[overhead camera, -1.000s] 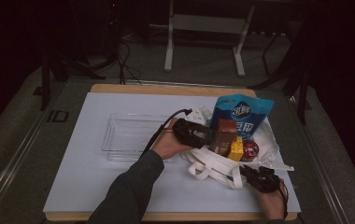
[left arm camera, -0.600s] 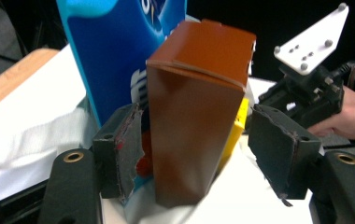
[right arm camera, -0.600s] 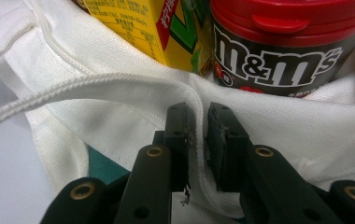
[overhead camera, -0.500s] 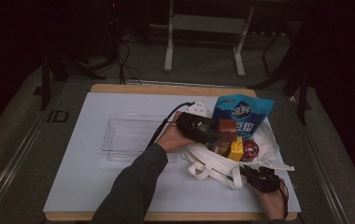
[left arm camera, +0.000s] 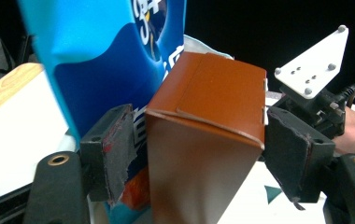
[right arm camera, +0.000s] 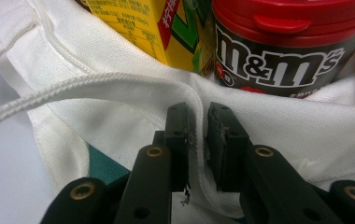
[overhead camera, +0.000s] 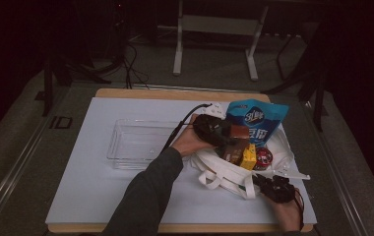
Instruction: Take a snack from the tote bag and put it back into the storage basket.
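Overhead, the person's left forearm ran up from the bottom edge, sleeve dark, hand curled round the left gripper (overhead camera: 213, 132) at the mouth of the white tote bag (overhead camera: 224, 173). Its jaws had just been opening and stood wide on either side of the brown carton (left arm camera: 208, 140) — in the left gripper view the carton stood upright between the two pads, a sliver of gap on each side, pads not pressing. Behind the carton leaned the blue snack bag (left arm camera: 105, 56), tall, top cut off by the frame.

Right hand (overhead camera: 286, 212) low at the near right corner of the table (overhead camera: 77, 196), wrist bent inward, the right gripper (overhead camera: 272, 187) aimed at the tote's near rim. In the right gripper view the jaws sat narrow, pinched on the hem of the white fabric (right arm camera: 196, 135); a cord-edged strap (right arm camera: 73, 91) crossed to the left.

Inside the tote: a yellow drink box (right arm camera: 157, 28) and a red-lidded candy tub (right arm camera: 287, 46), both cropped at the top. From above they were small and dim — the carton's lower part was lost among the bag's contents. A clear plastic tray (overhead camera: 136, 142) lay left of the tote, its edges faint against the white mat.
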